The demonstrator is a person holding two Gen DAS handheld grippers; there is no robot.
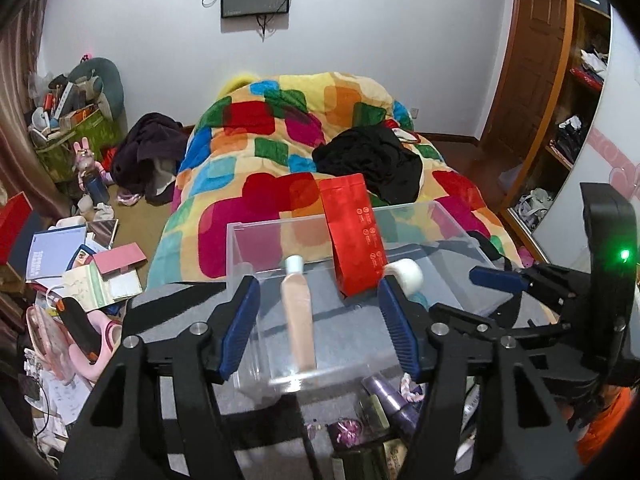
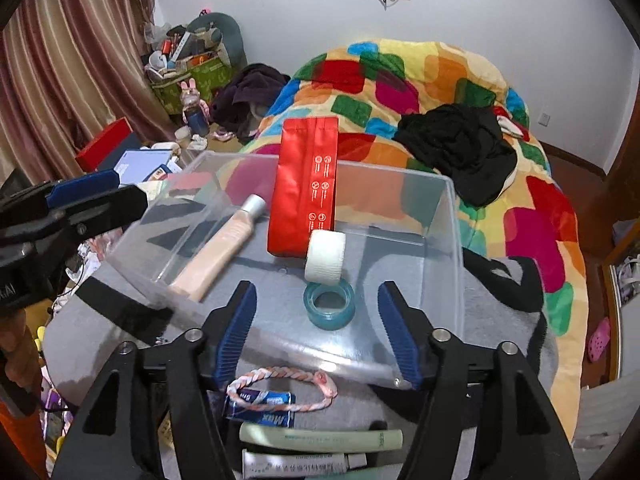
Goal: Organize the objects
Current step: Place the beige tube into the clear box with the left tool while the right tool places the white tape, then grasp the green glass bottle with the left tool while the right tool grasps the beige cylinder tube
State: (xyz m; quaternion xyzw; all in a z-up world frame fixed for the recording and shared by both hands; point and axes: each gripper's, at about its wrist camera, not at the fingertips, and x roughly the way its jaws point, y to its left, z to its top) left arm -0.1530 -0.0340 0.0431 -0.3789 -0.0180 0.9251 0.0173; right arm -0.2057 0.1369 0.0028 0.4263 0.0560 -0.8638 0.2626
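Note:
A clear plastic box point(image 2: 454, 240) stands on a grey cloth. In it are a red pouch point(image 2: 306, 184) leaning upright, a beige bottle point(image 2: 218, 254) lying down, a white tape roll point(image 2: 325, 256) and a blue-green tape roll point(image 2: 329, 305). My right gripper point(image 2: 318, 328) is open and empty, just above the box's near wall. My left gripper point(image 1: 318, 320) is open and empty, with the beige bottle point(image 1: 298, 316) between its fingers in view. The red pouch point(image 1: 354, 236) and white roll point(image 1: 406, 274) also show there. The right gripper point(image 1: 496, 278) shows at the right.
In front of the box lie a braided pink-white band point(image 2: 280, 386), a blue tube point(image 2: 260, 404), a green tube point(image 2: 320, 438) and a white tube point(image 2: 300, 462). A purple bottle point(image 1: 390, 400) lies below the left gripper. A colourful blanket point(image 2: 440, 92) covers the bed behind. Clutter fills the floor at the left point(image 1: 72, 264).

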